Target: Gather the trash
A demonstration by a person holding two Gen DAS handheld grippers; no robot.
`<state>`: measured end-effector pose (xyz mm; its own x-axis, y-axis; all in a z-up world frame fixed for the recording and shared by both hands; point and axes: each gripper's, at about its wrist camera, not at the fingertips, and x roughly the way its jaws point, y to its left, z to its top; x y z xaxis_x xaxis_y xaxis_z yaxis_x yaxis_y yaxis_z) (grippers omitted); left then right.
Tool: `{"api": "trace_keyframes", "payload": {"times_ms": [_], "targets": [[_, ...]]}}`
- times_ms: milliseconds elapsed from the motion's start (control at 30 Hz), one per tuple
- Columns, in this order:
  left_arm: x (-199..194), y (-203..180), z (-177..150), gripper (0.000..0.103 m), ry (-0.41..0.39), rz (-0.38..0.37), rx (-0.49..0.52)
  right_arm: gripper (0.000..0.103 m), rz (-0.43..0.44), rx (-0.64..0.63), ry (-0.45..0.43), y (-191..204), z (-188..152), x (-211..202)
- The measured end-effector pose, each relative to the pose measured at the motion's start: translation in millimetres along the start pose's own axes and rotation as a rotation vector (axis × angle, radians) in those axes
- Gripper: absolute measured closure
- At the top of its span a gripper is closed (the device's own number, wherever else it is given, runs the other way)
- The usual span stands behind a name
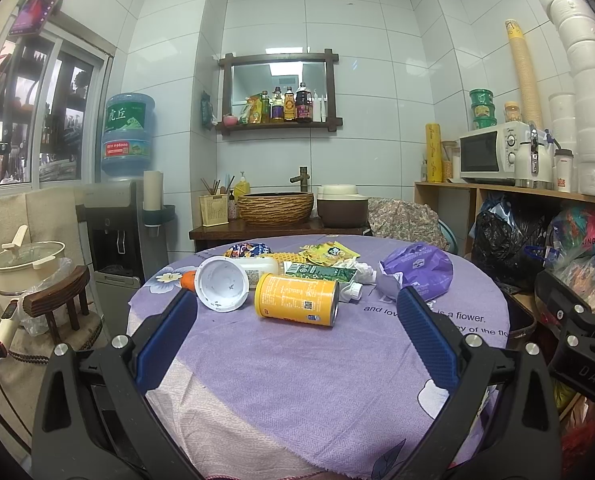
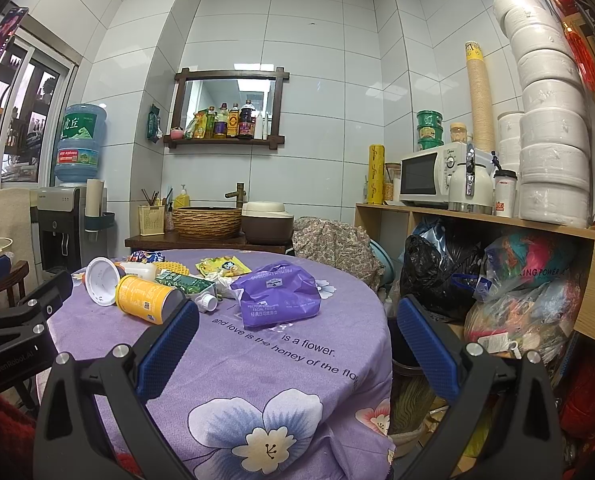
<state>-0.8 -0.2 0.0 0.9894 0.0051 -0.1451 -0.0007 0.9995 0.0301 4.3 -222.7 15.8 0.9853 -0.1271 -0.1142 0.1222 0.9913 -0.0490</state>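
Note:
Trash lies on the far part of a round table with a purple flowered cloth (image 1: 297,380): a yellow can on its side (image 1: 297,298), a white cup on its side (image 1: 221,283), a green carton (image 1: 319,273), a crumpled tissue (image 1: 363,271), yellow and blue snack wrappers (image 1: 329,251), and a purple tissue pack (image 1: 417,270). My left gripper (image 1: 295,312) is open and empty, just short of the can. My right gripper (image 2: 297,320) is open and empty, near the purple tissue pack (image 2: 279,294) and the can (image 2: 147,298).
A woven bin (image 2: 409,396) stands on the floor at the table's right edge. Full bags (image 2: 517,292) fill the shelf under the microwave (image 2: 429,174). A water dispenser (image 1: 113,224), a stool (image 1: 61,304) and a pot (image 1: 25,264) stand left.

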Motion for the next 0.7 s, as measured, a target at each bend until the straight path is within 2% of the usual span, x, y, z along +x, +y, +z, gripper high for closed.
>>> {"api": "trace_keyframes", "payload": {"times_ms": [700], "targets": [[-0.1,0.0,0.0,0.005,0.000,-0.001,-0.002,0.005,0.001,0.001,0.001,1.5,0.1,0.3]]}}
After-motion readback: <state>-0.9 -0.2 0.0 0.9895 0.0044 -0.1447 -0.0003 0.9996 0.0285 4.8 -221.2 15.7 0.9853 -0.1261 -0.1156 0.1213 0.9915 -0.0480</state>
